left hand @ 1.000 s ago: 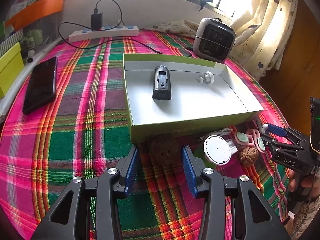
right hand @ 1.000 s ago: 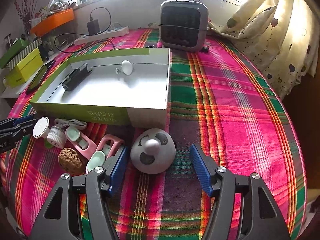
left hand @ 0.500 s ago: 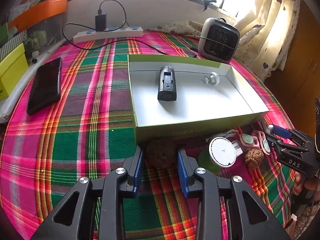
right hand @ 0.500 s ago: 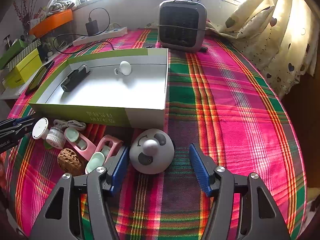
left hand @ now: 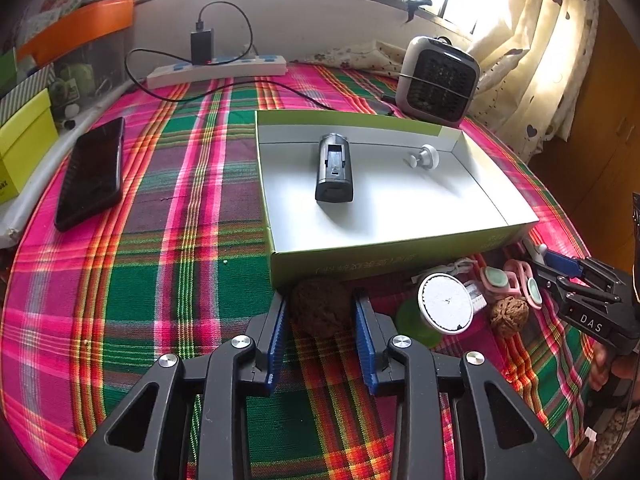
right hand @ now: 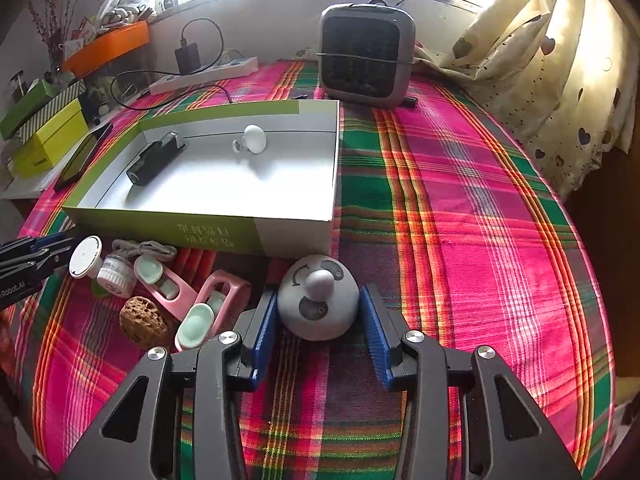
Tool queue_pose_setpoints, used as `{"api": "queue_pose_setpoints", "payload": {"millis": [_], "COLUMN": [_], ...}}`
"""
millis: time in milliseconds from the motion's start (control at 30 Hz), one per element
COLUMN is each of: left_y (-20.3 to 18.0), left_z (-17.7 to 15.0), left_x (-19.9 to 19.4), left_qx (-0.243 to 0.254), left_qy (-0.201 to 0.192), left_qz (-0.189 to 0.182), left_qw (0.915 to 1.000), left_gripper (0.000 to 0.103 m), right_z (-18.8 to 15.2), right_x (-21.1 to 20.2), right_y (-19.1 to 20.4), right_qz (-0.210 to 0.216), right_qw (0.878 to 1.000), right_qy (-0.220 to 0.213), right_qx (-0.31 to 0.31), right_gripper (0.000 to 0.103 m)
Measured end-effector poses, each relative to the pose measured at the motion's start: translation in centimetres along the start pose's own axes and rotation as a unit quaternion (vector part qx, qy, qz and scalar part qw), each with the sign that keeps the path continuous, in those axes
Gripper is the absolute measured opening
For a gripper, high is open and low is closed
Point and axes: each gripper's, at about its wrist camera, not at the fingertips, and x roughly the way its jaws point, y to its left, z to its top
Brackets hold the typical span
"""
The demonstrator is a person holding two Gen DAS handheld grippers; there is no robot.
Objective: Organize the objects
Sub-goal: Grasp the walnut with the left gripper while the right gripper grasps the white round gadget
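Left wrist: "DAS" on right gripper (left hand: 560, 276) | left jaws pinch walnut (left hand: 320, 312) | right jaws, just closing, pinch dome (right hand: 318, 304)

Both wrist views look down, sharing box (left hand: 384, 248)

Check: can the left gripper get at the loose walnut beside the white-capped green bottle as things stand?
Probably not right now. The left gripper is shut on another walnut, and the white-capped green bottle lies between it and the loose walnut. It would need to free its jaws first and come around the bottle.
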Motion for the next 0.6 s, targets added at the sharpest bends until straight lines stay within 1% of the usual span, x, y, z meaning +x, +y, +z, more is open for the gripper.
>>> {"api": "queue_pose_setpoints", "payload": {"millis": [600], "left_y": [-0.01], "left_z": [-0.08], "left_x": [0.00], "left_qx": [-0.001], "left_qy": [-0.001], "left_qz": [0.001], "left_qw": [1.0000], "left_gripper": [0.029], "right_z": [0.00], "right_x": [-0.03], "right_y": [0.15], "right_qz": [0.004], "right_qw": [1.000], "right_qy": [-0.001], "right_qx": [0.003], "right_gripper": [0.042]}}
